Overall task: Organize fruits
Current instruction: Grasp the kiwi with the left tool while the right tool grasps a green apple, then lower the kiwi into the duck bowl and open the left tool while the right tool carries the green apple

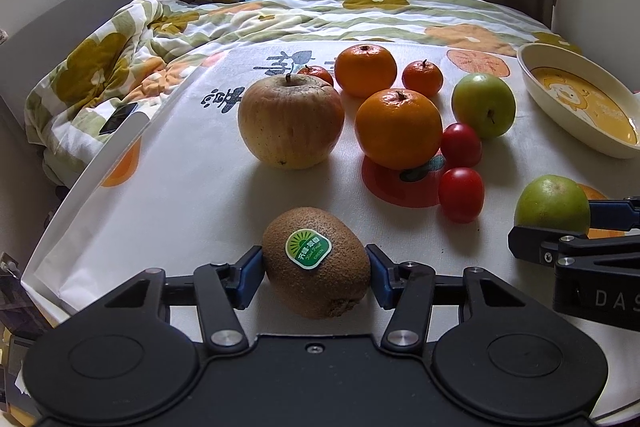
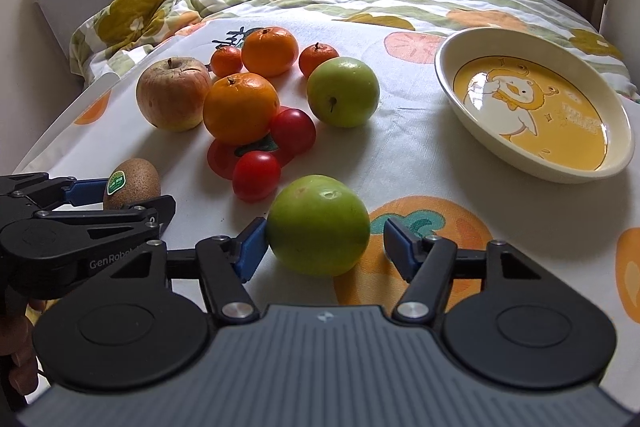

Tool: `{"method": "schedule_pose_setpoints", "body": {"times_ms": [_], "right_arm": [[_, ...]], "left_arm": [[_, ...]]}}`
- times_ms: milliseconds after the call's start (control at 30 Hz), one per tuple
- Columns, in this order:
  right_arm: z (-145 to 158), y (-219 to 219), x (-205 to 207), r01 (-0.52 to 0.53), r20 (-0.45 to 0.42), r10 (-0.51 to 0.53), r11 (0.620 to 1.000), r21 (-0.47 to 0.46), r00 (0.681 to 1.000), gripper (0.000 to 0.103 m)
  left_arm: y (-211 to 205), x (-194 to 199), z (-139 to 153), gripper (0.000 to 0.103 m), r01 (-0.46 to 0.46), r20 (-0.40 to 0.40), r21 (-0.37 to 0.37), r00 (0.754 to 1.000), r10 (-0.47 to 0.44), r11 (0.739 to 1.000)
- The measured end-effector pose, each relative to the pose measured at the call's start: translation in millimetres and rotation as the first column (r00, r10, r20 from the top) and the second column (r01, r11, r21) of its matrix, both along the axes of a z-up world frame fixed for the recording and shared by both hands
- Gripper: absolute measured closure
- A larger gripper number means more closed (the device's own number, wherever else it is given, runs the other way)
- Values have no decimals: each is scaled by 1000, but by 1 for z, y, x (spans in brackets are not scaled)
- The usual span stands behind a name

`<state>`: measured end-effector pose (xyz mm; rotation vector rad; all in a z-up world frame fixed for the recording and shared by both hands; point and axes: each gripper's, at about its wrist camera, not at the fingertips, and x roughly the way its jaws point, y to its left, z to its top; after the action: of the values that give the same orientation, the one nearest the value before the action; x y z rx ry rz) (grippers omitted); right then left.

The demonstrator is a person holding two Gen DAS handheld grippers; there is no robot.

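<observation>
A brown kiwi (image 1: pixel 320 279) with a green sticker lies on the cloth between the blue pads of my left gripper (image 1: pixel 316 267); both pads touch its sides. In the right wrist view the kiwi (image 2: pixel 136 179) shows beside that gripper's fingers (image 2: pixel 84 193). A green apple (image 2: pixel 318 225) sits between the pads of my right gripper (image 2: pixel 324 241); the left pad touches it and the right pad stands a little off. An oval duck-print dish (image 2: pixel 448 83) lies at the right.
Further back on the fruit-print cloth (image 1: pixel 180 187) lie a large yellow-red apple (image 1: pixel 290 121), several oranges and mandarins (image 1: pixel 398 127), two red tomatoes (image 1: pixel 460 193) and another green apple (image 1: pixel 484 103). A rumpled floral quilt (image 1: pixel 120 59) and curtains lie behind.
</observation>
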<state>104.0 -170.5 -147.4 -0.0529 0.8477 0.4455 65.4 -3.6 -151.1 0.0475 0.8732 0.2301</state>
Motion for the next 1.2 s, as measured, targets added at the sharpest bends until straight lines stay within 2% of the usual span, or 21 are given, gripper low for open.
{"method": "schedule_pose_setpoints", "body": {"times_ms": [100, 233, 433, 867, 1200], "right_arm": [[-1, 0, 1, -9, -5, 9, 1000, 15, 1000, 33], [0, 4, 1, -31, 8, 31, 1000, -4, 999, 33], [10, -1, 0, -28, -2, 29, 999, 16, 1000, 33], [69, -40, -13, 3, 46, -6, 998, 68, 999, 33], [115, -102, -18, 81, 86, -85, 995, 55, 993, 33]], "left_arm": [[0, -2, 1, 45, -4, -3, 2, 1000, 4, 1000], [0, -5, 3, 46, -10, -2, -5, 1000, 10, 1000], [-2, -11, 16, 46, -15, 4, -18, 1000, 15, 1000], [-44, -28, 88, 46, 31, 66, -10, 997, -30, 999], [-89, -17, 137, 46, 145, 149, -33, 979, -139, 989]]}}
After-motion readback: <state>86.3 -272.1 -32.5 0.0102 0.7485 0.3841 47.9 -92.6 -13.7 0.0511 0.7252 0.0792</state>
